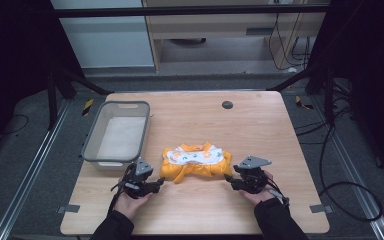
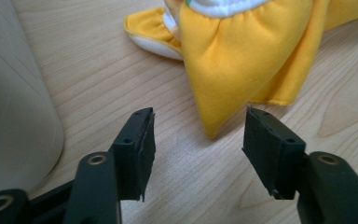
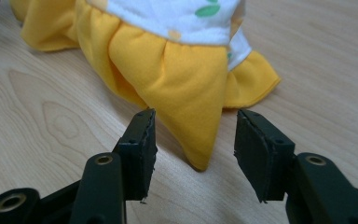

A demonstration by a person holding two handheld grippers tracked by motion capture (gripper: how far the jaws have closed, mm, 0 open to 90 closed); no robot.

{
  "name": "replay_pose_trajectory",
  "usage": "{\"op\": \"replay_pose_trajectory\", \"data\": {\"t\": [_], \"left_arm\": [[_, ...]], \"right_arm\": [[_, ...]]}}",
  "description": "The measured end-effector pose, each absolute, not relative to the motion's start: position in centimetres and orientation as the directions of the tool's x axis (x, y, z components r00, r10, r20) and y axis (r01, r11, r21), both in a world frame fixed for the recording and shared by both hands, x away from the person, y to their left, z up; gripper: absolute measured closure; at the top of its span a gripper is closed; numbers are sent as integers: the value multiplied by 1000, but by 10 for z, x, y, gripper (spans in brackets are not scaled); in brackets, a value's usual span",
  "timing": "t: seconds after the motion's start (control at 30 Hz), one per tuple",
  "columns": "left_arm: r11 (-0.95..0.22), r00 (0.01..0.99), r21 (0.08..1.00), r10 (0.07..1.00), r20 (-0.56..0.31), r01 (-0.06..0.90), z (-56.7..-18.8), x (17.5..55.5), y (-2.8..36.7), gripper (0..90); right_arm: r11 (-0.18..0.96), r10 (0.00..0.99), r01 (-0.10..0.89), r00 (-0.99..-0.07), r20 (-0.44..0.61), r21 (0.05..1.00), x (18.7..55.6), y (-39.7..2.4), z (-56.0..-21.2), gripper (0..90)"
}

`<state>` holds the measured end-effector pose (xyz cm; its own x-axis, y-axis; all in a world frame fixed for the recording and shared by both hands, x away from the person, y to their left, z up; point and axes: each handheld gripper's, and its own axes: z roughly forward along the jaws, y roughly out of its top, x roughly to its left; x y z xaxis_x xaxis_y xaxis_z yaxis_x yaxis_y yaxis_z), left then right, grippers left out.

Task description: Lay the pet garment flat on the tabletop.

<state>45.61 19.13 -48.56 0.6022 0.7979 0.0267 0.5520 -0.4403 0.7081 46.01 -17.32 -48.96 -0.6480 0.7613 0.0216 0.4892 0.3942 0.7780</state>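
Note:
A small yellow and white garment (image 1: 196,161) with green and orange print lies bunched on the wooden table (image 1: 260,130), near its middle front. My left gripper (image 1: 161,182) sits at the garment's near left corner, jaws open. In the left gripper view a yellow corner (image 2: 212,128) of the cloth points into the gap of the left gripper (image 2: 198,116). My right gripper (image 1: 227,178) is open at the near right corner. In the right gripper view a yellow tip (image 3: 200,158) lies between the jaws of the right gripper (image 3: 193,114), untouched by either jaw.
A grey plastic basin (image 1: 117,133) stands at the table's left, just beyond my left hand; its pale wall (image 2: 14,107) rises at the left of the left gripper view. A dark round hole (image 1: 227,104) sits at the table's far middle. Cables (image 1: 350,190) lie on the floor to the right.

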Motion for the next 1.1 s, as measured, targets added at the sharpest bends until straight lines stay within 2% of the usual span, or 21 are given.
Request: {"op": "replay_pose_trajectory", "data": {"t": [0.13, 0.37, 0.6, 0.83, 0.93, 1.1], "left_arm": [[-426, 601, 698, 800, -7, 575, -489, 462, 189, 532], [-410, 618, 687, 783, -73, 600, -489, 465, 191, 850], [-356, 629, 741, 769, -113, 568, -467, 457, 201, 882], [-331, 683, 784, 713, -156, 525, -439, 426, 214, 884], [-338, 691, 780, 704, -163, 527, -438, 418, 215, 883], [-385, 678, 698, 708, -195, 603, -458, 401, 210, 883]], "right_arm": [[408, 760, 502, -650, 21, 762, 465, -168, -495, 543], [411, 759, 531, -649, 45, 741, 467, -166, -491, 842], [373, 740, 521, -667, 92, 768, 460, -172, -475, 866], [312, 693, 492, -703, 160, 813, 439, -188, -445, 863], [315, 670, 498, -719, 182, 808, 425, -192, -440, 863], [350, 658, 533, -725, 203, 770, 406, -195, -451, 855]]}}
